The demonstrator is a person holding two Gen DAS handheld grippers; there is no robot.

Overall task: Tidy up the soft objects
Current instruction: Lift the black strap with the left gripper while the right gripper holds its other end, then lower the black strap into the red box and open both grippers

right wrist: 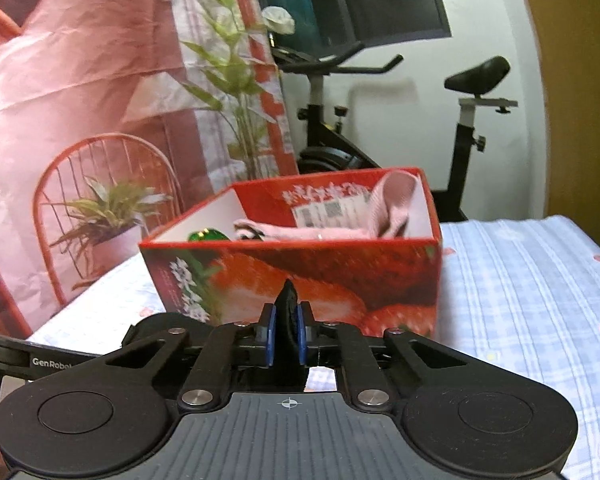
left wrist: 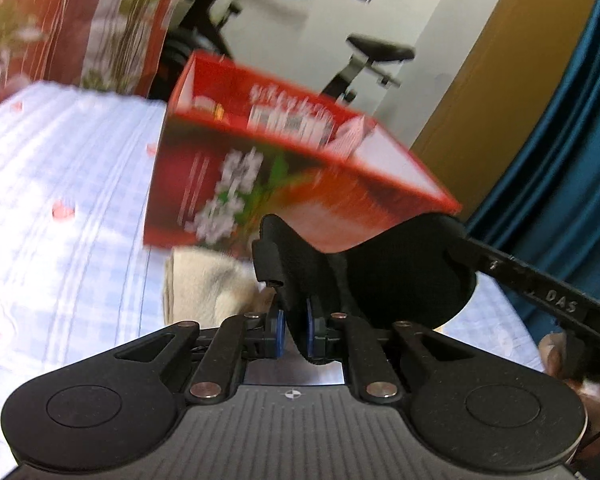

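My left gripper (left wrist: 295, 326) is shut on one end of a black fabric piece (left wrist: 400, 272) shaped like a sleep mask. The piece stretches to the right, where a finger (left wrist: 540, 288) of the right gripper reaches its far end. In the right wrist view my right gripper (right wrist: 287, 334) is shut on the thin black fabric edge (right wrist: 287, 296), which stands up between its blue pads. Just behind both stands an open red strawberry-print box (right wrist: 340, 272) (left wrist: 228, 184). Inside it lie a pink cloth (right wrist: 396, 200) and a green item (right wrist: 206, 236).
Everything rests on a blue-and-white checked sheet (left wrist: 60, 160). A folded cream towel (left wrist: 196, 280) lies in front of the box. A printed pink backdrop (right wrist: 80, 80), an exercise bike (right wrist: 472, 120) and a blue curtain (left wrist: 572, 160) stand beyond.
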